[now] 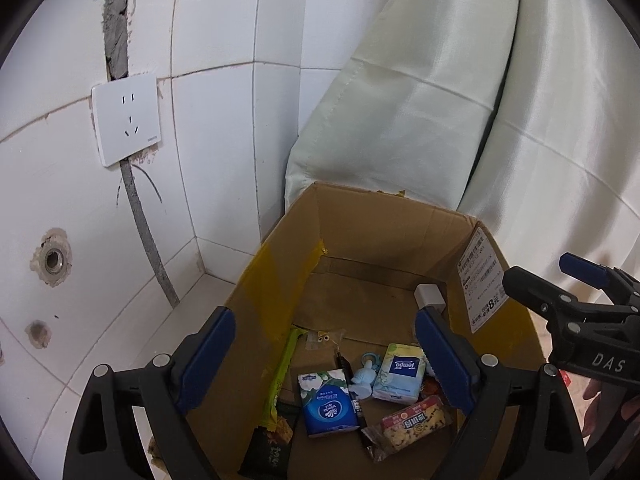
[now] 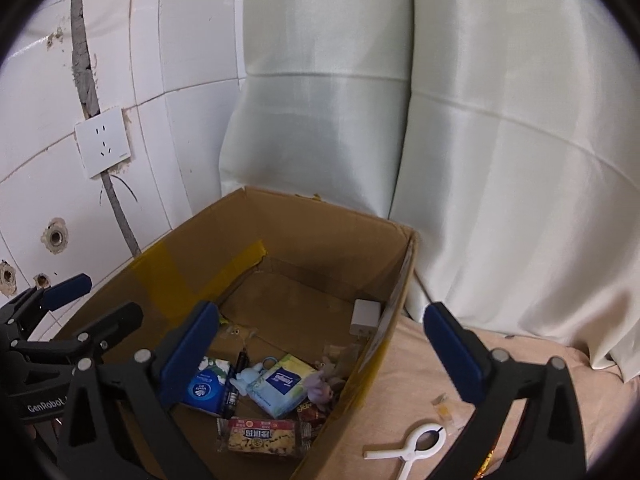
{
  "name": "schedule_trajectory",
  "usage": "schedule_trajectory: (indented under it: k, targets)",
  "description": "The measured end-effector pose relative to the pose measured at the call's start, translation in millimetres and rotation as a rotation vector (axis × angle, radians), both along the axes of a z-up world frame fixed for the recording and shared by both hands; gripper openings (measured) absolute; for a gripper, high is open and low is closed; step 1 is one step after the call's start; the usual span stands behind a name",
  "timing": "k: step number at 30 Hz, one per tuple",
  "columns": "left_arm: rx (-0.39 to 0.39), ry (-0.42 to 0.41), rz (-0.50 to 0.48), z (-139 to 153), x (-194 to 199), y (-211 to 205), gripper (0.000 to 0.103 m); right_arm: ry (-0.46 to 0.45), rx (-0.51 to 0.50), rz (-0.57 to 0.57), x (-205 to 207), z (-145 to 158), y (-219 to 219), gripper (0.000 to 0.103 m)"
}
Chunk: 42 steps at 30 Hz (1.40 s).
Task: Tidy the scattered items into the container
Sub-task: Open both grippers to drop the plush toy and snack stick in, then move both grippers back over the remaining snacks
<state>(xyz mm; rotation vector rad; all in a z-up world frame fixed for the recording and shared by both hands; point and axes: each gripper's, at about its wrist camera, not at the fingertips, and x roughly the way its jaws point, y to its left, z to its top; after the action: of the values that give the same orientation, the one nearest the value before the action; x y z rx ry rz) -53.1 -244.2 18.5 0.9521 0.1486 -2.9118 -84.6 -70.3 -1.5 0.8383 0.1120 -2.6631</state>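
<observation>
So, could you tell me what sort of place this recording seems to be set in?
Probably a corner of a home, perhaps a rough utility or unfinished room: white tiled walls with a wall socket and open drill holes, pale curtains, and a cardboard box of household oddments.

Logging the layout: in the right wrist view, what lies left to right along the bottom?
Blue tissue pack → pen → Tempo tissue pack → box wall → white clip.
</observation>
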Motion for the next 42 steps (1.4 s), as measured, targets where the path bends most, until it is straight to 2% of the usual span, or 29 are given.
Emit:
schedule_trajectory:
  k: [4, 12, 18, 23, 27, 33, 42]
  targets:
    - [-0.003, 0.014, -0.013, 9, 2, 10, 0.092, -0.007, -0.02, -0.023, 2, 7, 13, 0.103]
    - [-0.008, 0.073, -0.047, 43, 8, 39, 0.092, 0.075, -0.057, -0.067, 16, 37, 51, 0.103]
    - [0.009, 0.135, -0.099, 72, 10, 83, 0.092, 0.129, -0.068, -0.118, 31, 62, 97, 0.103]
    - [0.01, 0.141, -0.167, 78, 7, 134, 0.092, 0.162, -0.045, -0.188, 44, 71, 142, 0.103]
    - [0.023, 0.128, -0.231, 70, 5, 180, 0.092, 0.154, -0.031, -0.247, 52, 68, 181, 0.103]
    - [0.024, 0.075, -0.307, 39, -1, 237, 0.092, 0.121, -0.028, -0.318, 62, 46, 237, 0.103]
    - [0.023, -0.034, -0.323, -21, -7, 275, 0.092, 0.01, -0.038, -0.371, 60, -8, 281, 0.103]
